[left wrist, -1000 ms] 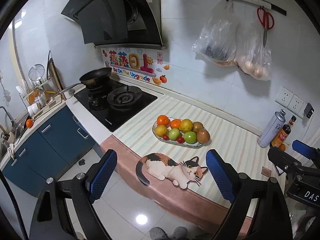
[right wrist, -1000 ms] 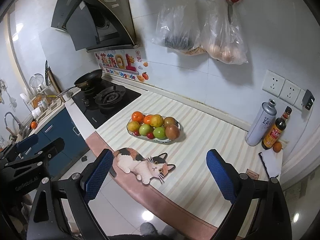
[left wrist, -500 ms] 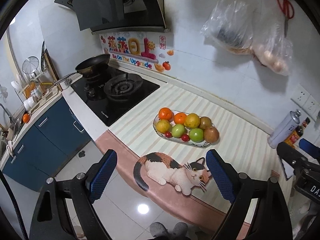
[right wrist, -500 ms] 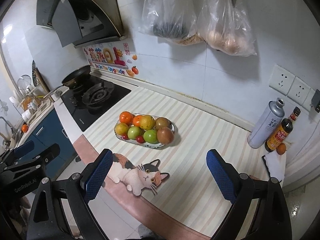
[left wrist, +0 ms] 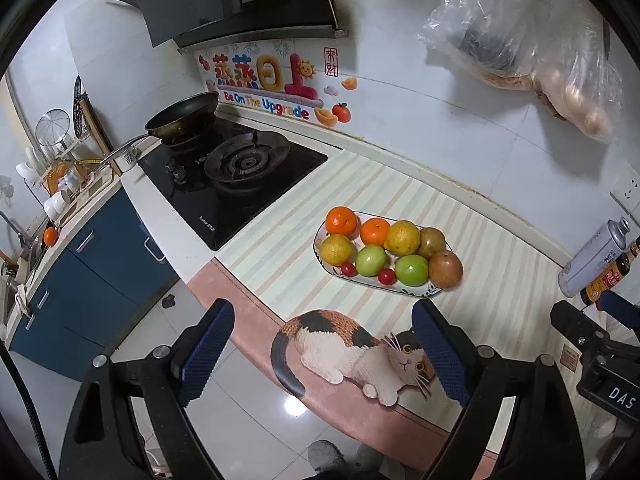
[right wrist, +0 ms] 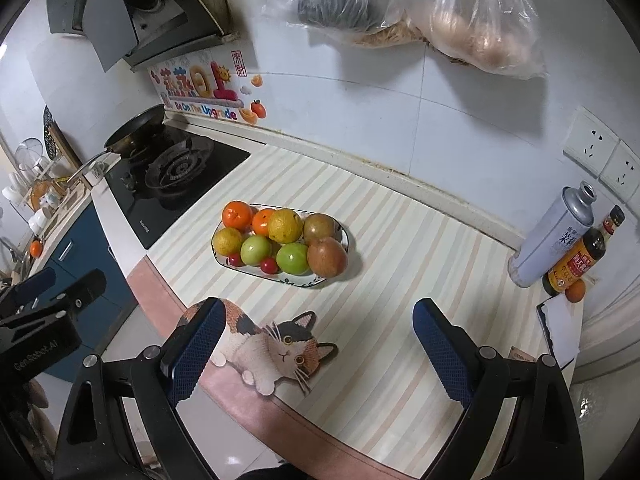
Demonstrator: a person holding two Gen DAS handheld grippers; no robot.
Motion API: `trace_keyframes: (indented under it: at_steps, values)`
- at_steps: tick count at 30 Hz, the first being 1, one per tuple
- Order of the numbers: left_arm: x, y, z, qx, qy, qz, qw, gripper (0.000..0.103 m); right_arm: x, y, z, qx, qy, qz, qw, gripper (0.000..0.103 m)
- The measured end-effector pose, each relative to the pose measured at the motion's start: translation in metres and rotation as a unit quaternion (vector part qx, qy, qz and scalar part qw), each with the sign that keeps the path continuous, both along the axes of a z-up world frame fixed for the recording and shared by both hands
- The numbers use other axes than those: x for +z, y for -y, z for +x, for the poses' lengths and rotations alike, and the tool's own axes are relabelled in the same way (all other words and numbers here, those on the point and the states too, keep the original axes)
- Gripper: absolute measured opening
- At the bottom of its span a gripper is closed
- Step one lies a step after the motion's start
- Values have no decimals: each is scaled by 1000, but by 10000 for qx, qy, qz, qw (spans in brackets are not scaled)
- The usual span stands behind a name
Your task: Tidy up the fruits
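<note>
Striped counter mat (right wrist: 400, 280) beside black hob (right wrist: 172, 184); both hand-held grippers (left wrist: 322, 350) (right wrist: 316, 344) wide, empty.

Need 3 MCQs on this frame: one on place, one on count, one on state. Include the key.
1. Where does the fruit plate sit?
A. on the stove
B. on the striped mat
C. on the floor

2. How many green fruits are on the plate?
A. two
B. four
C. none

3. The right claw is:
A. shut on an orange
B. shut, empty
C. open, empty

Key:
1 B: the plate rests on the striped mat, right of the stove.
2 A: two green fruits lie in the front row.
3 C: fingers apart, nothing between them.
</note>
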State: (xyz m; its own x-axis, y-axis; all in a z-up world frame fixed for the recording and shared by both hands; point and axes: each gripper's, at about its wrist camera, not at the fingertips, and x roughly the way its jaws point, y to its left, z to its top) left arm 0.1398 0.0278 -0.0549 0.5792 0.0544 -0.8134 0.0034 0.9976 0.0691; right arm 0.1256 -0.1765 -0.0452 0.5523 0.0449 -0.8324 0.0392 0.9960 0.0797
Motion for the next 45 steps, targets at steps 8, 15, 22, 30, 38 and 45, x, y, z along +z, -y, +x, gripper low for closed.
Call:
trace_keyframes:
  at_steps: [8, 15, 22, 30, 38, 45]
  values:
    - [-3, 0, 4, -53, -60, -39, 10000, 91, -3, -1, 2, -14, -47, -35, 10000, 97]
    - [-4, 3, 2, -126, -72, -80, 9999, 91, -2, -2, 3, 24, -53, -65, 10000, 97]
    - [-3, 4, 3, -129, -58, -86, 9999, 91, -1, -2, 3, 19, -40, -91, 9999, 97]
    - [2, 10, 3, -171, -26, -110, 9998, 91, -1, -1, 2, 50, -41, -107, 9999, 97]
    - [2, 13, 1, -202, -13, -103, 9997, 91, 0, 0, 0, 86, -29, -106, 9999, 97]
    - [4, 15, -2, -193, -8, -134, 9997, 91, 2, 1, -3, 116, -32, -104, 9999, 97]
